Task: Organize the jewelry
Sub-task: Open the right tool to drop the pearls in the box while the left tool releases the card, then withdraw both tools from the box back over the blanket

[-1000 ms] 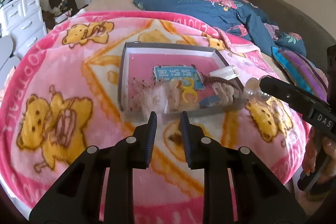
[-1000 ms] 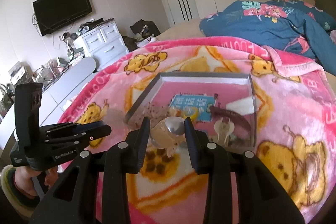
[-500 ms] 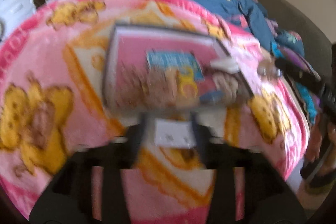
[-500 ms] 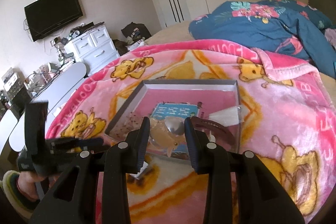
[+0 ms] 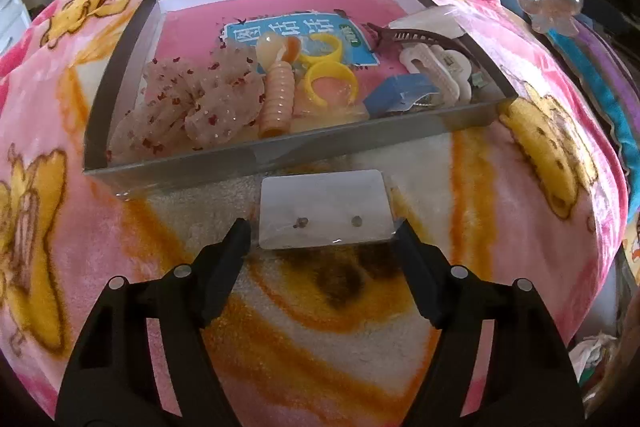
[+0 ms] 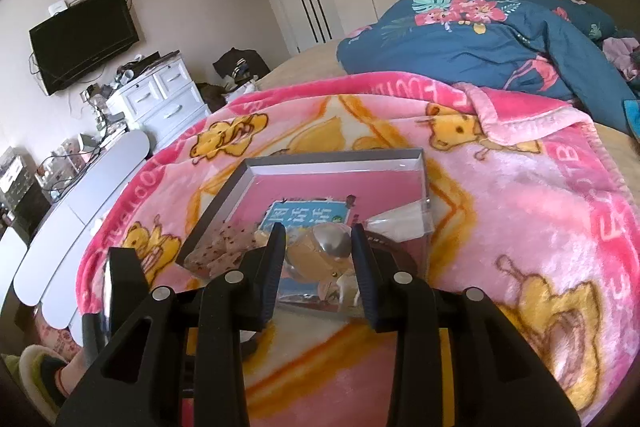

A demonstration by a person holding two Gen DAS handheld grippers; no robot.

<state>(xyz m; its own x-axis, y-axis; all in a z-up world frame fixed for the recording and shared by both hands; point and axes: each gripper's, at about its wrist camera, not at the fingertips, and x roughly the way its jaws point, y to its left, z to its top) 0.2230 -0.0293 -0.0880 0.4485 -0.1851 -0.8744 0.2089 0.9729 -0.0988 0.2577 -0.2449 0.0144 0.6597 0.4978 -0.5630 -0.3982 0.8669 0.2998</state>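
A white earring card [image 5: 324,211] with two small studs lies flat on the pink blanket, just in front of the grey tray [image 5: 280,151]. My left gripper [image 5: 322,231] points down over the card. Its jaws are opening, one on each side of the card, and the pads do not press it. My right gripper [image 6: 318,239] is shut on a clear bubble hair clip [image 6: 326,251] at the tray's [image 6: 332,159] near edge. In the left wrist view that clip [image 5: 548,3] hangs at the upper right, beside the tray's right corner.
The tray holds a dotted scrunchie [image 5: 200,99], a peach ribbed clip [image 5: 278,99], yellow rings [image 5: 330,81], a blue clip [image 5: 400,97], a white claw clip [image 5: 436,67] and a brown clip [image 5: 420,37]. A blue duvet [image 6: 500,39] lies behind. White drawers [image 6: 160,103] stand left.
My left gripper dropped toward the blanket and its jaws spread from nearly shut to wide, with the earring card now lying between them. The right gripper carried the bubble clip closer to the tray.
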